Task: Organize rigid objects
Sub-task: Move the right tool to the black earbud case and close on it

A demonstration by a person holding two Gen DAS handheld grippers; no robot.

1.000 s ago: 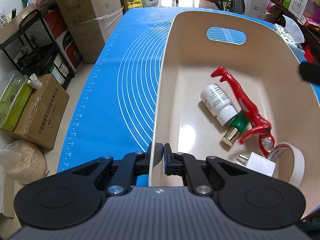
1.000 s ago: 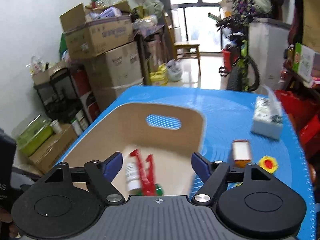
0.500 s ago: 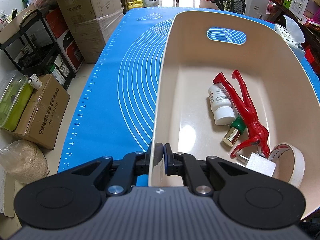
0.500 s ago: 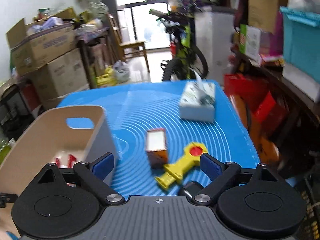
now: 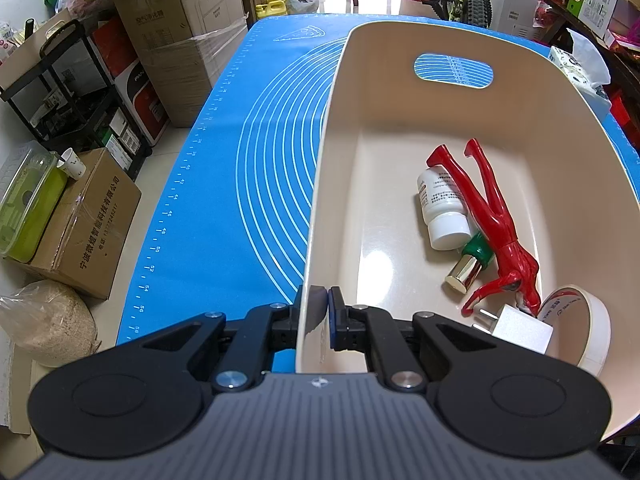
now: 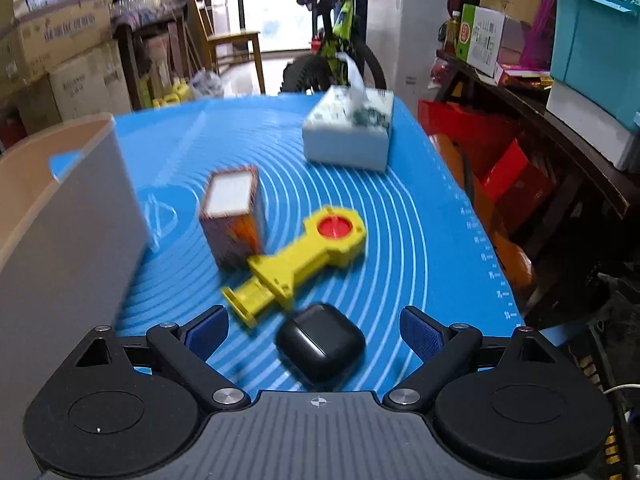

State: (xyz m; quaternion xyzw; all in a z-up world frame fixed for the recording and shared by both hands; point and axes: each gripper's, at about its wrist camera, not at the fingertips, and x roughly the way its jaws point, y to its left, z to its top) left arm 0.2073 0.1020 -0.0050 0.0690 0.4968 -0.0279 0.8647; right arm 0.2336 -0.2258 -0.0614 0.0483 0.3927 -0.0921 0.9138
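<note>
Cluttered storage room, boxes all round, and a blue mat covering the table. Since a second ago the red figure has settled beside the white bottle inside the beige bin, so that item is stowed. The right gripper has swung away from the bin to the mat's right side, jaws wide, hovering just over the black case, with the yellow toy and small carton just beyond. The left gripper stays clamped on the bin's near rim.
</note>
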